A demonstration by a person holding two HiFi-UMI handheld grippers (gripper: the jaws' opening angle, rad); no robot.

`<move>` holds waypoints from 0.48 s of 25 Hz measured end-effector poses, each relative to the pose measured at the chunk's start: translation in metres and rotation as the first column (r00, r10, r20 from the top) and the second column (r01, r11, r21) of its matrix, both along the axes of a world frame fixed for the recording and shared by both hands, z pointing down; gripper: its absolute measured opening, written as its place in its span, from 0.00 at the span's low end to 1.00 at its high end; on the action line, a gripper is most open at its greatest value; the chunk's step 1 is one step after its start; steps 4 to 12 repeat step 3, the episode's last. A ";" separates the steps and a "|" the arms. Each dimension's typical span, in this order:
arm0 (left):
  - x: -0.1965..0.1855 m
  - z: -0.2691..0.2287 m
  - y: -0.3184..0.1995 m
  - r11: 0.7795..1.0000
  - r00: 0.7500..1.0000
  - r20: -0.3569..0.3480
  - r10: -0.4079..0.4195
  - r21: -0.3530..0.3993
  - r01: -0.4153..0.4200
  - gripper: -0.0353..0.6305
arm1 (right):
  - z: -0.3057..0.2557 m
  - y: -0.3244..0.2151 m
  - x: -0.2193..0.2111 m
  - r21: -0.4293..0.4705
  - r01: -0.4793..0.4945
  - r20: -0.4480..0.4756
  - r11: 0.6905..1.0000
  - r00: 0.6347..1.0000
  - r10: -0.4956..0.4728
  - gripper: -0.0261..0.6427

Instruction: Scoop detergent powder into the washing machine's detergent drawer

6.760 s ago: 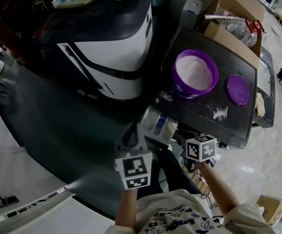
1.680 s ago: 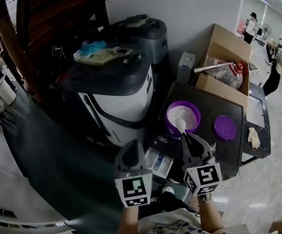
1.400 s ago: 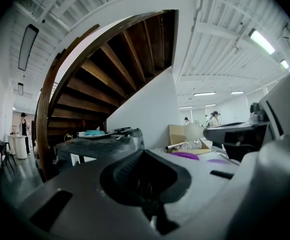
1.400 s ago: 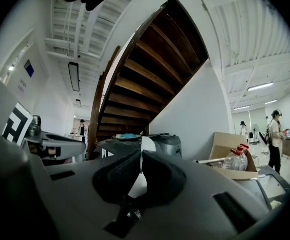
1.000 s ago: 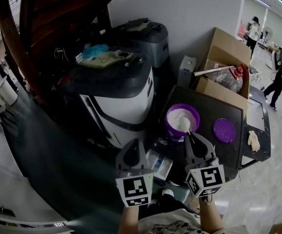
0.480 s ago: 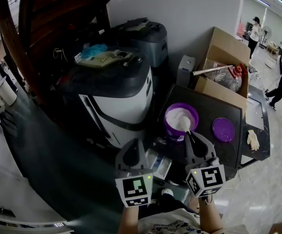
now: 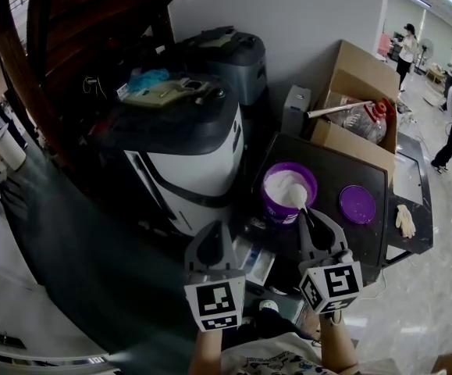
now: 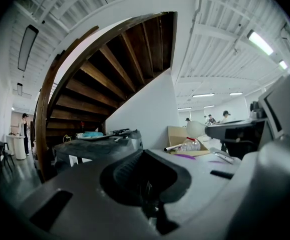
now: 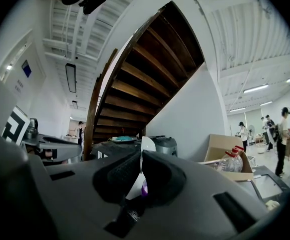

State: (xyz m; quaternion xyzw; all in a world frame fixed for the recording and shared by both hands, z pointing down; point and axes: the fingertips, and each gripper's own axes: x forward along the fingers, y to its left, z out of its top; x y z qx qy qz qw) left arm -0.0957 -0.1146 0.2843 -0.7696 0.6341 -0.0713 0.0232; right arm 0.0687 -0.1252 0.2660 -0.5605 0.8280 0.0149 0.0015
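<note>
Near the black table's (image 7: 343, 170) left edge, the right gripper (image 7: 311, 219) clamps a white scoop (image 7: 297, 197) by its handle, bowl over the powder in the open purple tub (image 7: 268, 201). The left gripper (image 7: 211, 239), jaws pressed together and empty, hangs just left of the detergent drawer (image 7: 254, 261).

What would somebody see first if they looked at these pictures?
The purple tub full of white powder stands out on the dark table, right of the white and black washing machine. The right gripper holds a white scoop at the tub's near side, and a purple lid lies further right.
</note>
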 end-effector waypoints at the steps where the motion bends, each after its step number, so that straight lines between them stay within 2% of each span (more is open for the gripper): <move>1: 0.000 0.000 -0.001 1.000 1.000 0.000 0.001 0.000 -0.001 0.06 | 0.000 -0.001 0.001 0.000 -0.002 0.000 1.000 1.000 0.002 0.07; 12: 0.001 -0.001 -0.002 1.000 1.000 0.001 0.003 0.001 -0.003 0.06 | -0.001 -0.002 0.001 0.000 -0.004 0.001 1.000 1.000 0.004 0.07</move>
